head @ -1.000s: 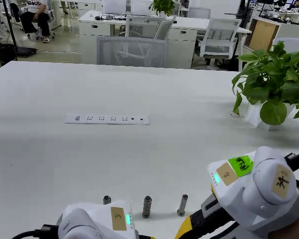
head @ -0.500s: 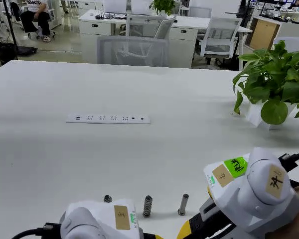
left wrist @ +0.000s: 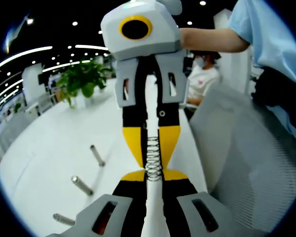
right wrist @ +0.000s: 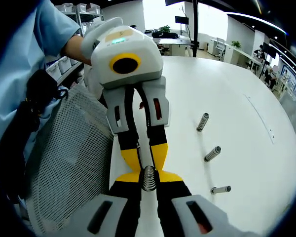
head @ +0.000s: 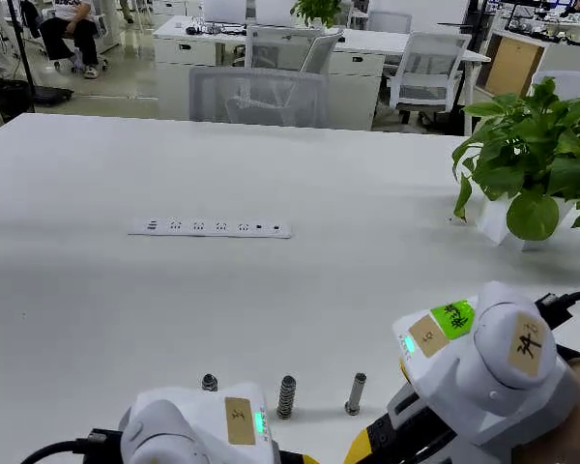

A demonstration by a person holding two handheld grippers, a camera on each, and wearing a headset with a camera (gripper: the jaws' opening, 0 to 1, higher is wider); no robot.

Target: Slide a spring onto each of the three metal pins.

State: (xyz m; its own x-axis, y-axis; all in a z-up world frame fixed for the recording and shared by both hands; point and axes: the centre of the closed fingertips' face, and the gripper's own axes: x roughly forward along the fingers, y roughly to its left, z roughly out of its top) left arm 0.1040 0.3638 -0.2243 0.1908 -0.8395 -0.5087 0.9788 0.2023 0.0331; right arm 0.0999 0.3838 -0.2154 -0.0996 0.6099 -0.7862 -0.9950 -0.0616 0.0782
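You hold the left gripper (left wrist: 153, 177) and right gripper (right wrist: 148, 178) tip to tip at the table's (head: 271, 290) near edge, both clenched on one spring (left wrist: 153, 158). Three pins (head: 355, 393) stand near that edge, with a second spring (head: 286, 397) on the middle one.

My count from the remote desk:
- metal pins (head: 355, 393), three
- springs (right wrist: 203, 122) seated on pins, two
- loose spring (left wrist: 153, 158), one
- grippers, two: left gripper (left wrist: 153, 175), right gripper (right wrist: 148, 177)
- power strip (head: 210, 228), one
- potted plant (head: 532, 164), one
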